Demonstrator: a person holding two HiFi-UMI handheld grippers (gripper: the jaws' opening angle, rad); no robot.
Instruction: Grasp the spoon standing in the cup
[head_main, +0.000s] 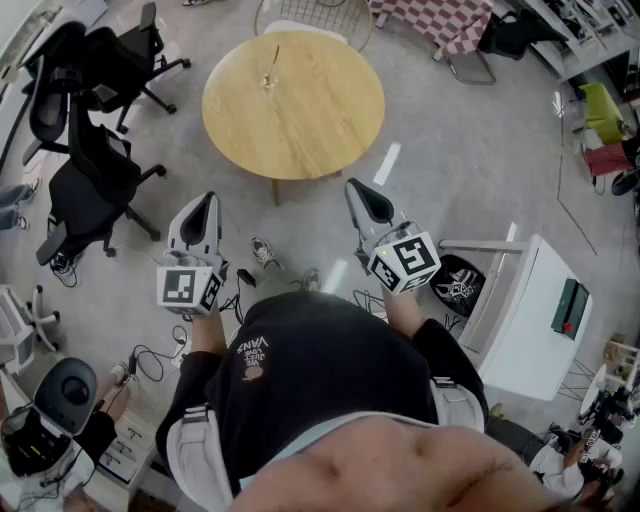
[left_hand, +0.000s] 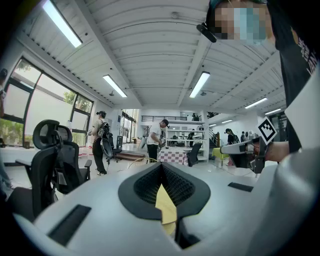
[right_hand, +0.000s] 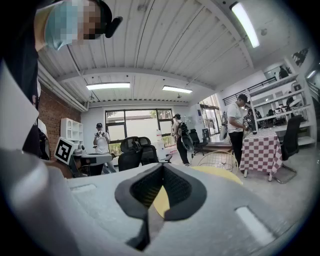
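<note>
The left tool (head_main: 206, 200) and right tool (head_main: 361, 189) are held clenched and empty over open floor (head_main: 440, 160), well short of the round bench (head_main: 310, 120). The cup (head_main: 269, 78) with the spoon (head_main: 274, 58) is set near the bench's far edge.

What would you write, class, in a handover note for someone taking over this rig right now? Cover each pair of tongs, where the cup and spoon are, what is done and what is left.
Left tongs: shut, nothing between them, held in front of the person's chest.
Right tongs: shut, nothing between them, held at about the same height.
Cup: on the far side of the round wooden table, with the spoon standing in it.
Done: nothing; neither pair of tongs is near the table.
Left: walk up to the table, open one pair of tongs, close them on the spoon.
</note>
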